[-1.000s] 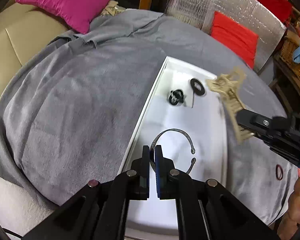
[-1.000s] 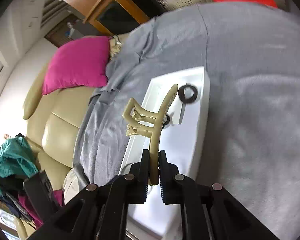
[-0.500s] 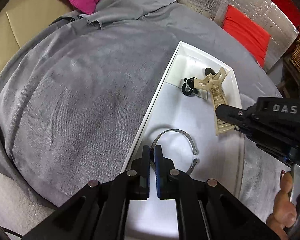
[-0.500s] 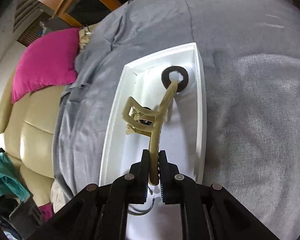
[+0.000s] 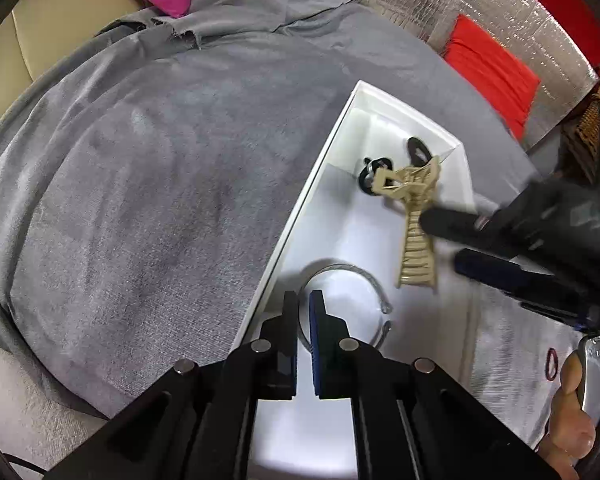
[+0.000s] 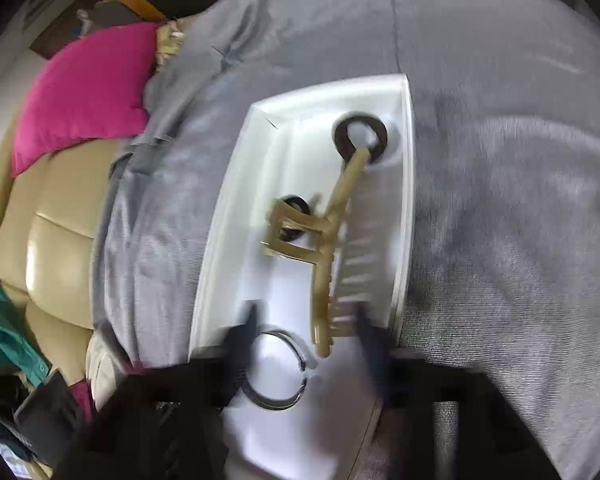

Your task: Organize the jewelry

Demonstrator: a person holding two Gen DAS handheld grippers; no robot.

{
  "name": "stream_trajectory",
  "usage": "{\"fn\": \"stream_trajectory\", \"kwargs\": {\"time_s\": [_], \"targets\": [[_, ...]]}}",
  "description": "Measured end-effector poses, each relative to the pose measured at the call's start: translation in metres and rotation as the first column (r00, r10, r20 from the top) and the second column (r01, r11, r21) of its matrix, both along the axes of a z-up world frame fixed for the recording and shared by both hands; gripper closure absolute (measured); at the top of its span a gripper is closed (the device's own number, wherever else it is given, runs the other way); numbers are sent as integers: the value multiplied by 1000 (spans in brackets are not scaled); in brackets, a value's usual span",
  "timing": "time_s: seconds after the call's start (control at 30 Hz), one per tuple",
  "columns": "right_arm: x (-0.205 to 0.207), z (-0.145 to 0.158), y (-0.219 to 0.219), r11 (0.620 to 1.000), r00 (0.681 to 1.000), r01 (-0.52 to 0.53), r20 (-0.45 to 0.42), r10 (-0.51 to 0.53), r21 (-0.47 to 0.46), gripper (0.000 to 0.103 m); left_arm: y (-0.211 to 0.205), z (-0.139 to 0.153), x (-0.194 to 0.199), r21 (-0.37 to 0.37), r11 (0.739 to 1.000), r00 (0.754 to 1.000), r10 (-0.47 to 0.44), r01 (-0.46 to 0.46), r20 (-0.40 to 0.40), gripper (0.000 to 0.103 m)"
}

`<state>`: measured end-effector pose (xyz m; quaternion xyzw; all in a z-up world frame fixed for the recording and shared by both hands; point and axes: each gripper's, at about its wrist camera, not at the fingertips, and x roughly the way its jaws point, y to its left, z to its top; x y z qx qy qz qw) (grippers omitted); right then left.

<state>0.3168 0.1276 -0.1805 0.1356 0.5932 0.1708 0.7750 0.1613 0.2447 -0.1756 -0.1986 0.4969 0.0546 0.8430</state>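
Observation:
A white tray [image 5: 300,208] [image 6: 406,200] lies on a grey cloth. My left gripper [image 5: 304,308] is shut on a thin silver bangle [image 5: 340,266] [image 6: 276,405] just over the tray's near end. A beige claw hair clip [image 5: 416,256] [image 6: 332,232] lies in the tray beyond the bangle. My right gripper [image 5: 440,240] [image 6: 308,320] straddles the clip's near end; its jaws are opening and the pads stand clear of it. Two black hair ties [image 5: 418,150] [image 6: 342,140] rest at the tray's far end, one partly under the clip.
The grey cloth [image 5: 160,200] covers a round table. A red hair tie [image 5: 552,364] lies on the cloth right of the tray, near a person's hand [image 5: 572,420]. A beige sofa with a pink cushion [image 6: 84,92] stands behind, and a red cushion [image 5: 496,76] at the far right.
The right gripper carried the clip over the tray, lowered it and opened; the clip now lies in the tray. The left gripper kept its hold on the bangle.

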Motion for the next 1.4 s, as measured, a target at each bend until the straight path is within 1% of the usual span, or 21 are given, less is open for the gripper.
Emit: {"fn": "stream_trajectory", "kwargs": {"time_s": [0.03, 0.1, 0.2, 0.23, 0.27, 0.3, 0.33, 0.37, 0.43, 0.47, 0.53, 0.6, 0.7, 0.77, 0.87, 0.97, 1.03, 1.13, 1.23, 1.3, 1.4], "targets": [[-4, 10, -2, 1000, 999, -8, 36, 8, 2, 30, -1, 3, -1, 1, 1000, 1000, -3, 3, 10, 98], [-10, 25, -8, 999, 997, -27, 74, 23, 40, 30, -3, 10, -6, 5, 1000, 999, -10, 10, 39, 98], [-24, 50, -32, 995, 988, -25, 154, 10, 93, 32, -8, 24, -13, 26, 999, 995, -23, 21, 100, 98], [-31, 61, -46, 996, 980, -16, 201, -3, 93, 36, -12, 30, -16, 44, 999, 991, -28, 22, 132, 98], [-36, 69, -59, 996, 972, -3, 234, -18, 86, 43, -15, 36, -18, 58, 998, 986, -32, 23, 161, 98], [-41, 76, -72, 997, 964, 11, 263, -33, 82, 47, -20, 42, -21, 74, 997, 981, -38, 24, 192, 98], [-46, 83, -92, 996, 957, 32, 284, -54, 81, 54, -26, 48, -23, 90, 996, 973, -49, 30, 226, 98], [-50, 85, -110, 995, 953, 53, 292, -75, 80, 58, -33, 54, -25, 100, 994, 965, -65, 41, 253, 97], [-57, 88, -153, 991, 944, 113, 304, -131, 75, 59, -49, 63, -25, 105, 992, 950, -99, 71, 295, 94], [-63, 87, -183, 986, 935, 151, 312, -167, 73, 60, -58, 65, -25, 105, 991, 943, -117, 88, 311, 90], [-67, 83, -228, 972, 921, 224, 310, -236, 74, 66, -80, 70, -25, 110, 985, 927, -163, 133, 336, 81], [-73, 77, -273, 952, 907, 290, 290, -307, 100, 69, -106, 75, -24, 129, 974, 907, -222, 188, 357, 77], [-81, 65, -344, 904, 871, 392, 249, -424, 169, 69, -148, 76, -20, 118, 944, 866, -328, 307, 376, 76], [-79, 56, -377, 873, 850, 441, 216, -481, 208, 69, -180, 72, -15, 102, 918, 844, -393, 383, 365, 75], [-71, 36, -411, 835, 834, 482, 153, -530, 267, 69, -222, 62, -5, 90, 875, 815, -476, 475, 331, 75], [-53, 15, -422, 817, 830, 497, 114, -546, 292, 69, -259, 53, 3, 56, 826, 780, -549, 560, 301, 75], [-42, 5, -425, 818, 833, 496, 104, -543, 292, 69, -280, 46, 7, 58, 800, 760, -587, 597, 277, 72], [-26, -12, -437, 818, 837, 496, 91, -539, 291, 69, -307, 35, 11, 24, 756, 729, -638, 654, 248, 64], [-7, -23, -440, 828, 847, 493, 70, -526, 267, 69, -328, 27, 14, 1, 714, 695, -681, 700, 229, 61], [5, -26, -440, 843, 861, 474, 64, -504, 254, 69, -334, 21, 17, -18, 701, 687, -694, 713, 214, 61], [19, -26, -439, 858, 874, 453, 69, -481, 242, 69, -336, 13, 24, -78, 691, 691, -696, 718, 194, 61]]}}
